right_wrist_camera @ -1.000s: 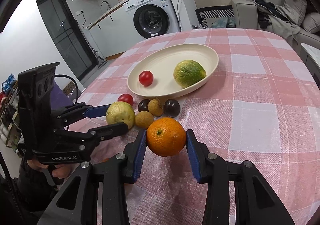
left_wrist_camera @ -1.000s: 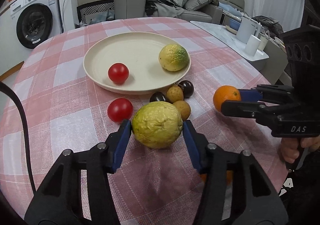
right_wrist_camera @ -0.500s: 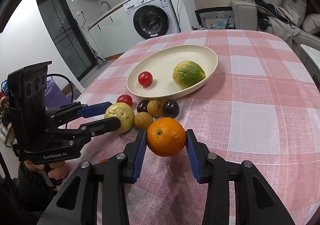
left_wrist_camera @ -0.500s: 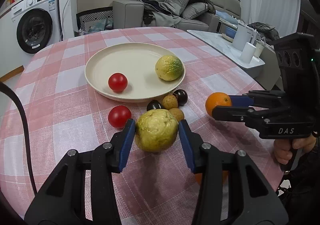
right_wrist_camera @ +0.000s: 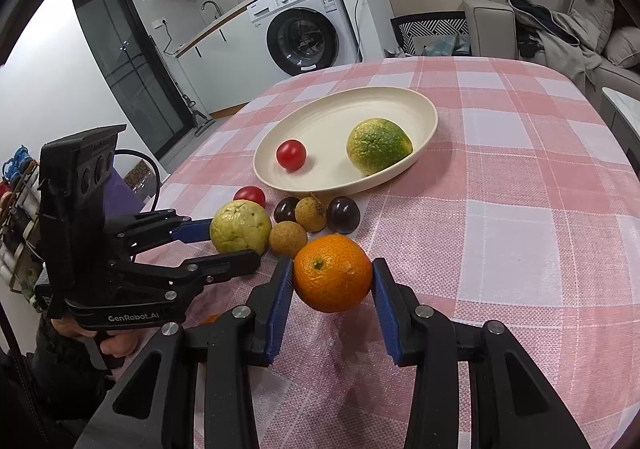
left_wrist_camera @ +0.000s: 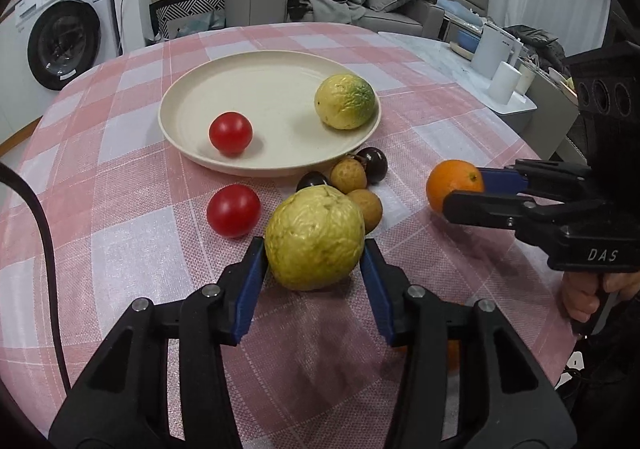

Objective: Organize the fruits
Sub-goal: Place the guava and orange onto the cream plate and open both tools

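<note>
A pink checked desk (left_wrist_camera: 120, 177) carries a cream plate (left_wrist_camera: 224, 89). The left gripper (left_wrist_camera: 314, 261) clamps a yellow guava (left_wrist_camera: 314, 237); the right gripper (right_wrist_camera: 332, 281) clamps an orange (right_wrist_camera: 332, 277). Only the right wrist view shows the kitchen counter (right_wrist_camera: 216, 21).

Washing machine (right_wrist_camera: 306, 36), grey sofa (left_wrist_camera: 360, 1) with clothes, white kettle (left_wrist_camera: 490, 49) behind.

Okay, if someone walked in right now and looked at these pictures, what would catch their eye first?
Probably the two sets of tongs side by side, each shut on a fruit: the left tongs grip a wrinkled yellow-green fruit and the right tongs a bright orange. Just beyond, a cream plate on the pink checked tablecloth holds a red tomato.
</note>
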Demonstrator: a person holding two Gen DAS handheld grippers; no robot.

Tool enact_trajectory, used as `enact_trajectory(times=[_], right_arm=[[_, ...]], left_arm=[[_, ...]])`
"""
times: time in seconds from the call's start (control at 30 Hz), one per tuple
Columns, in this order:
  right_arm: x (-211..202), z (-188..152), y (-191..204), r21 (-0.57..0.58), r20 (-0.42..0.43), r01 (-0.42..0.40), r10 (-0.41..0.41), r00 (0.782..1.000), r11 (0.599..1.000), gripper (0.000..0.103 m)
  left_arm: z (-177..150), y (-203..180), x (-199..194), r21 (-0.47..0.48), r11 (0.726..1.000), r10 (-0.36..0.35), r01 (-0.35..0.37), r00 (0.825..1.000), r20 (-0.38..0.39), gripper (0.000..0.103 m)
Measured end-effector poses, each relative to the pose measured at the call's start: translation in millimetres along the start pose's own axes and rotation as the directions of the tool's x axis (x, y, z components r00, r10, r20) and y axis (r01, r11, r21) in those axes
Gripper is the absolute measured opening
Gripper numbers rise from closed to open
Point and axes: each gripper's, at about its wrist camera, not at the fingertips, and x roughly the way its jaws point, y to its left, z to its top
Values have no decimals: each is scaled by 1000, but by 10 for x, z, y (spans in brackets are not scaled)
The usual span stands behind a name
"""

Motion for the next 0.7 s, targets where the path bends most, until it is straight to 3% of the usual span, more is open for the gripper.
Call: enact_trajectory(times=[0.3, 0.43, 0.7], right_arm=[[-88, 53, 29, -3, 61, 13, -13, 998, 1000, 40], [-127, 169, 62, -9, 98, 21, -20, 995, 1000, 40], [65, 406, 126, -53, 64, 34, -30, 997, 998, 40]], left_arm=[[60, -2, -231, -1, 999, -35, 35, 995, 92, 44], [154, 43, -362, -18, 1000, 0, 3, 988, 157, 44], [386, 199, -390, -75, 997, 33, -17, 974, 223, 44]])
